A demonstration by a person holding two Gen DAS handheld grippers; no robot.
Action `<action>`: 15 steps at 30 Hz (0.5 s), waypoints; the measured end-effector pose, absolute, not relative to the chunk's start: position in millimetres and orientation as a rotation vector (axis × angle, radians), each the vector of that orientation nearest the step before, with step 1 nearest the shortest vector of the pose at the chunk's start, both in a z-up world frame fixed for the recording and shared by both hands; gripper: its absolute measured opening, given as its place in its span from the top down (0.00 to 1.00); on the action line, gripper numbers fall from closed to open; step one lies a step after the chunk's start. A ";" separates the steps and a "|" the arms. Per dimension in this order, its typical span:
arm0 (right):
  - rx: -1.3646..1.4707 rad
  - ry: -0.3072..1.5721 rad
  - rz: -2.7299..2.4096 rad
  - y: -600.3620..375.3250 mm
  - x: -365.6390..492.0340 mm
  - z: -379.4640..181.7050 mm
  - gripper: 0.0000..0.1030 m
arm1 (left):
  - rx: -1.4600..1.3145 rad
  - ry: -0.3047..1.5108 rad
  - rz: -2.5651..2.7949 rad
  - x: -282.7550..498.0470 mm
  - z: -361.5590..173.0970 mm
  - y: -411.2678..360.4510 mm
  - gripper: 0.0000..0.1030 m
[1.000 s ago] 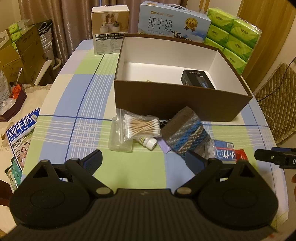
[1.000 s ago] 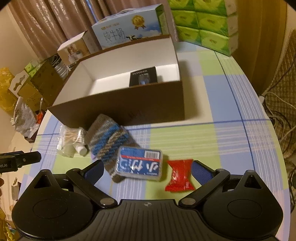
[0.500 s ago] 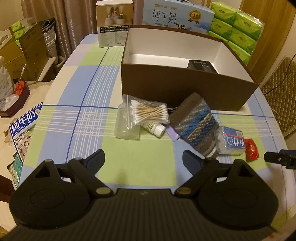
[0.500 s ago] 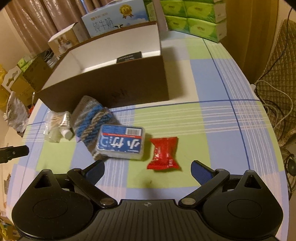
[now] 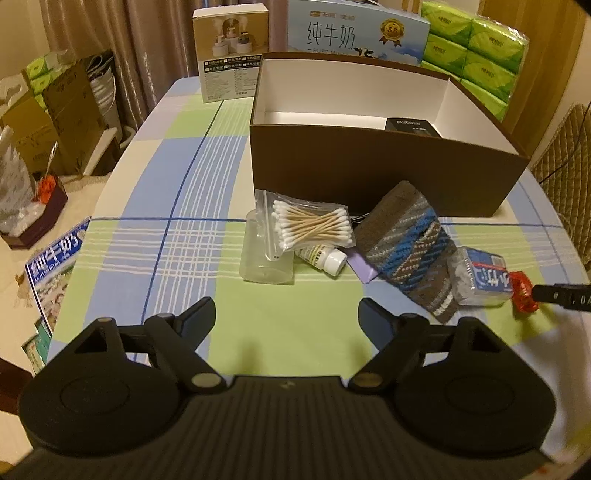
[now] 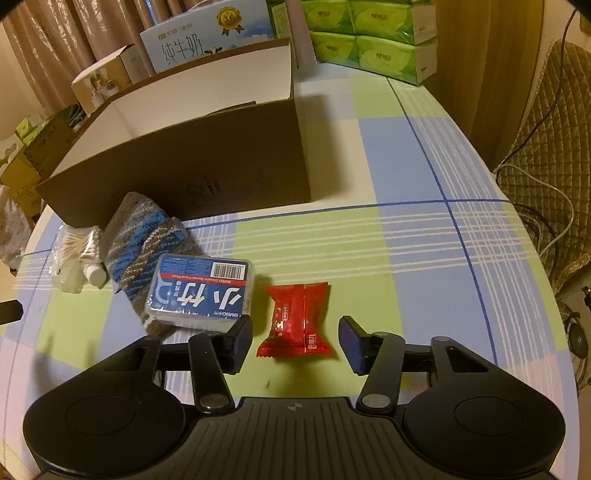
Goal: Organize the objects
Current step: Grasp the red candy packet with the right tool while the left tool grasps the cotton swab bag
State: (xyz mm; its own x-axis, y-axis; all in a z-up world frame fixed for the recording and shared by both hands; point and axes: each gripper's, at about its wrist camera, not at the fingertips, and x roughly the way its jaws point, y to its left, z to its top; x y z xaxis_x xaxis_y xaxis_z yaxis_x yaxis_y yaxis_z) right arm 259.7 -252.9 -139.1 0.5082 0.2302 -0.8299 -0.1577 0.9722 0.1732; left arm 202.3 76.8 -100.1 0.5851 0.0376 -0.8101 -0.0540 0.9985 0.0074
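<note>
Left wrist view: the left gripper hangs over bare checked tablecloth, its jaws fairly wide after closing a little just now, with nothing between them. Beyond it lies a row of small things in front of the brown box: a clear plastic cup, a zip bag of cotton swabs lying partly over it, a small white-capped bottle with print too small to read, a purple card, a striped knitted pouch, a clear floss-pick case with a blue label, and a red candy wrapper. Inside the box at the far right sits a black carton with white lettering I cannot make out. Behind the box stand a milk carton reading "纯牛奶" and "PURE MILK", a beige product box, and green tissue packs.

Right wrist view: the right gripper has its jaws narrowed about halfway, having just been closing; the red candy wrapper lies between them, and the pads do not appear to press it. Just left, touching the left fingertip's side, is the floss-pick case, labelled "小竹" with a barcode, resting on the knitted pouch. Further left are the swabs and bottle. The brown box stands beyond.
</note>
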 end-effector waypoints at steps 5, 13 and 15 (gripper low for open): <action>0.059 1.025 0.236 -247.6 268.1 -148.8 0.55 | 0.049 0.933 0.029 209.2 -107.6 73.8 0.24; 0.031 1.047 0.244 -247.3 274.7 -163.9 0.76 | 0.215 0.894 -0.044 229.5 -118.7 62.3 0.25; 0.040 1.049 0.239 -250.8 275.7 -163.4 0.77 | 0.258 0.881 -0.070 237.7 -121.2 60.5 0.26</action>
State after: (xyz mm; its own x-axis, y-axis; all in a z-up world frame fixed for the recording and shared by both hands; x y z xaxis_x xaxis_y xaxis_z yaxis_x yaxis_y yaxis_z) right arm 275.7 -250.8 -163.4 0.4748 0.2141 -0.8537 -0.1764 0.9734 0.1460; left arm 237.7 60.5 -121.2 0.6365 0.0450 -0.7699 0.1665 0.9668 0.1941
